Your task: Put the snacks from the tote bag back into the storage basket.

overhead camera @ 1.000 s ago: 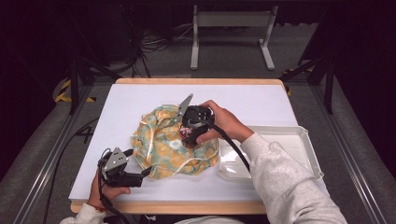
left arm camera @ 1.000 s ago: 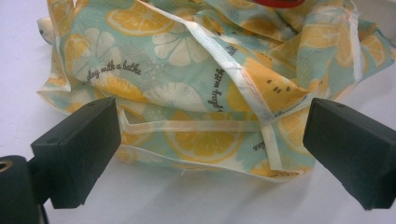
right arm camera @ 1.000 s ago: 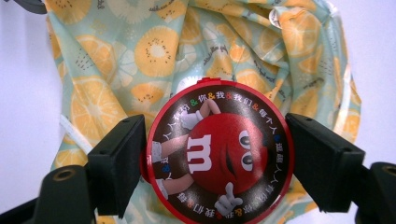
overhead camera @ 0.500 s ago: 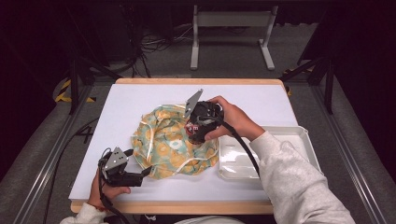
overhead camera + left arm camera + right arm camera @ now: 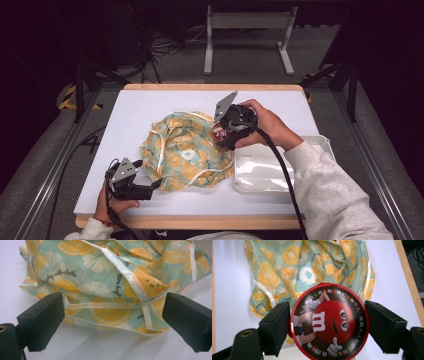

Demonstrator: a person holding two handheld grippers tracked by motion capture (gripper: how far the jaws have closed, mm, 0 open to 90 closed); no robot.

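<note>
white table (image 5: 150, 107); right tool (image 5: 327, 322) grips tin (image 5: 329, 321)

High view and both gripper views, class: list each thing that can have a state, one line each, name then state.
Patterned cloth: crumpled in a heap on the white table, not gripped.
Round red tin: lid on, clamped between the right gripper's jaws, held above the cloth.
Right gripper: shut on the tin.
Left gripper: open, jaws either side of the cloth's near edge.
Clear tray: upright, empty.
</note>
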